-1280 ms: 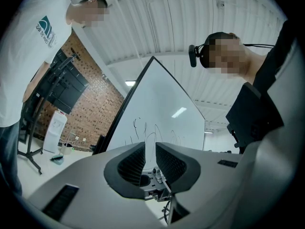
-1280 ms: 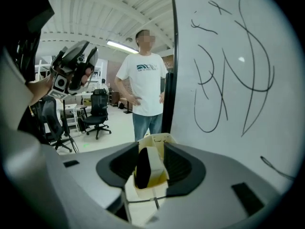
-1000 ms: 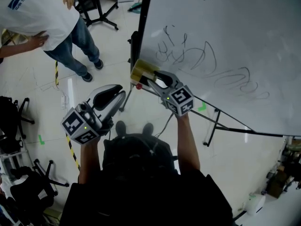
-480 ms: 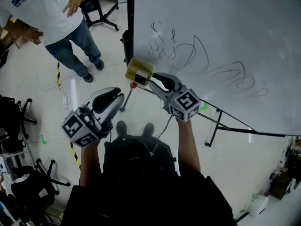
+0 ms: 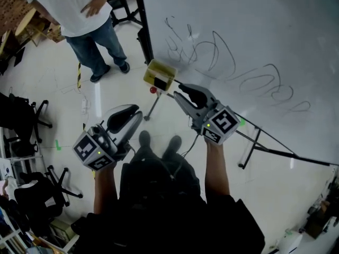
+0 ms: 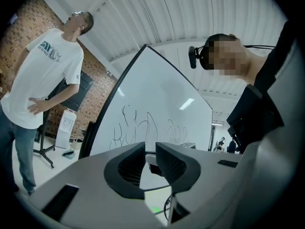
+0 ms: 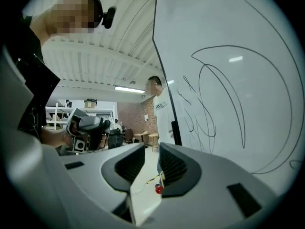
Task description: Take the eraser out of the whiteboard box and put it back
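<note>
The whiteboard box (image 5: 160, 76), yellowish with a dark patch on its face, sits at the lower left corner of the scribbled whiteboard (image 5: 254, 36). I cannot make out the eraser on its own. My right gripper (image 5: 181, 90) points at the box from just below and right, a short way off it. Its jaws have just been closing and now stand a narrow gap apart with nothing between them (image 7: 151, 152). My left gripper (image 5: 135, 111) hangs lower left, away from the board, with a narrow gap and nothing in it (image 6: 150, 149).
A red knob (image 5: 153, 90) sits under the box on the board's stand, whose legs (image 5: 254, 142) spread over the floor at right. A person in a white T-shirt (image 5: 79, 9) stands at top left. Chair bases (image 5: 26, 120) and clutter line the left edge.
The right gripper's jaws have narrowed from wide open and its tip has drawn back a little from the box. The left gripper drifted slightly right. The bystander shifted up the picture.
</note>
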Motion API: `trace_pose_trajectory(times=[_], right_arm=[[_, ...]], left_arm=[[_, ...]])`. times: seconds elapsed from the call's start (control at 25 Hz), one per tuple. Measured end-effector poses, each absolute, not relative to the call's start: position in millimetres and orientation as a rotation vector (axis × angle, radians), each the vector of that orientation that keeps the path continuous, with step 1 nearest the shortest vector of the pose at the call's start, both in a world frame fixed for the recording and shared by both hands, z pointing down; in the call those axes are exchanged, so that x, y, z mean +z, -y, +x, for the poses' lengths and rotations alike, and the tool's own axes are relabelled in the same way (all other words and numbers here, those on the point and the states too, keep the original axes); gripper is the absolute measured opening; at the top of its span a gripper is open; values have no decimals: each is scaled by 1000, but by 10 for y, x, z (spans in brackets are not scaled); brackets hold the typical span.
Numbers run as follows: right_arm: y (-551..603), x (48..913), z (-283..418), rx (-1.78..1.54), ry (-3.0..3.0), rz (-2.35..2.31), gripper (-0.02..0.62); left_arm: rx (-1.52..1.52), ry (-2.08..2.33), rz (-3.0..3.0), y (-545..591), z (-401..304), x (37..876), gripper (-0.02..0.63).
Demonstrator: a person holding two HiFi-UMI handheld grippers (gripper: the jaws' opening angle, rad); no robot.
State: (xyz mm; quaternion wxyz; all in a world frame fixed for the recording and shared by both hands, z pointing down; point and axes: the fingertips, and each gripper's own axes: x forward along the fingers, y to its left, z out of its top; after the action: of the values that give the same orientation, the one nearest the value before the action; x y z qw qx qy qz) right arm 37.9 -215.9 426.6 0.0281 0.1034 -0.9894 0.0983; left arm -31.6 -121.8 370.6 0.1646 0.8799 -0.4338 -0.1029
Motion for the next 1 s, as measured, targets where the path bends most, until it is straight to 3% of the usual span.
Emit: trace_pose_trajectory(times=[0.56,1.0], right_arm=[[1702,4014,445,268,3085,442,107],[562,3789,60,213,3006,739,107]], left_arm=[[-303,1184,2579,796,-398,3563,64],[-405,946,2650,-139,-1119,3505,64]])
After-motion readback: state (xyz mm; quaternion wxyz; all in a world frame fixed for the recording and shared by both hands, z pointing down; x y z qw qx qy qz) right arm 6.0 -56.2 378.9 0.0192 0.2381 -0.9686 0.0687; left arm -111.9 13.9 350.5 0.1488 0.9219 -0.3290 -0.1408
